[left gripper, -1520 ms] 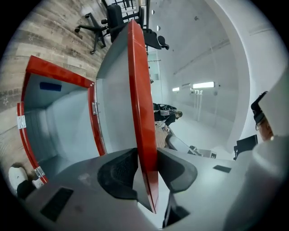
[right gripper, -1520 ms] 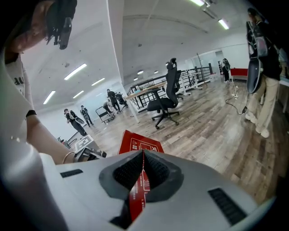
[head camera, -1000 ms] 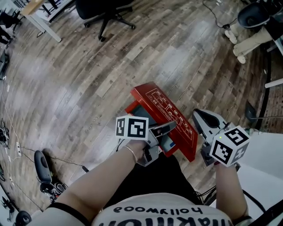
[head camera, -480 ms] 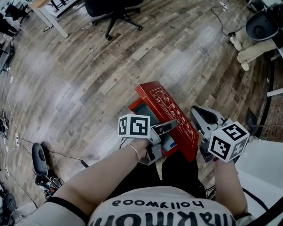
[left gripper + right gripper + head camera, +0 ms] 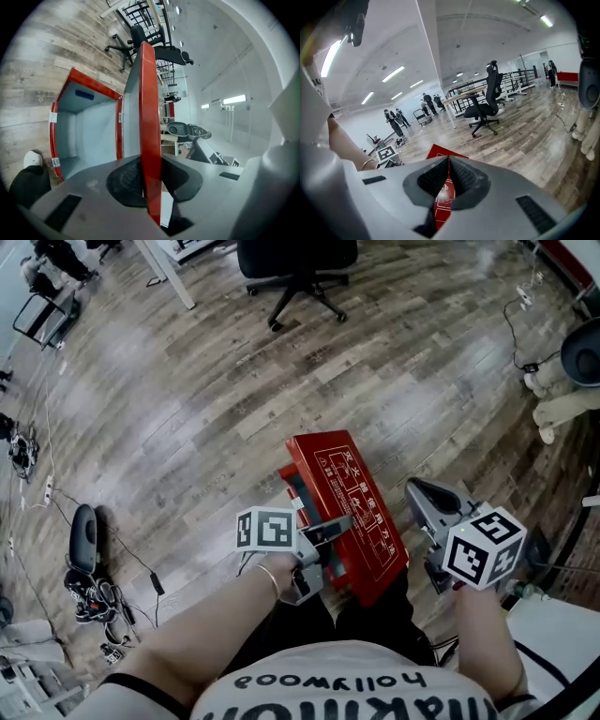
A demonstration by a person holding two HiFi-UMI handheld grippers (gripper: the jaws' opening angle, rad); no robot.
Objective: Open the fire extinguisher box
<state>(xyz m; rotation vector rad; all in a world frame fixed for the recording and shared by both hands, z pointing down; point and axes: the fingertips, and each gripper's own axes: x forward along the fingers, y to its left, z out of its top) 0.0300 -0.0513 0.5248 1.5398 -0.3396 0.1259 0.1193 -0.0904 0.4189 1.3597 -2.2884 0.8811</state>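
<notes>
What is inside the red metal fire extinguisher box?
Bare pale grey inner walls and a small blue label show; no extinguisher in the visible part. The box's red metal door, seen edge-on, hides the rest.

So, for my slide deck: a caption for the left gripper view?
Left gripper, its jaws just closing, clamps the edge of the red door; the box stands open.

Floor: we saw grey-brown wood planks (image 5: pixel 187 409).
Box: we found the red fire extinguisher box (image 5: pixel 352 512) resting on them.
Chair: we noted a black office chair (image 5: pixel 298 268), well apart from it.
Cables: we saw a dark tangle (image 5: pixel 89 594) at the left.
</notes>
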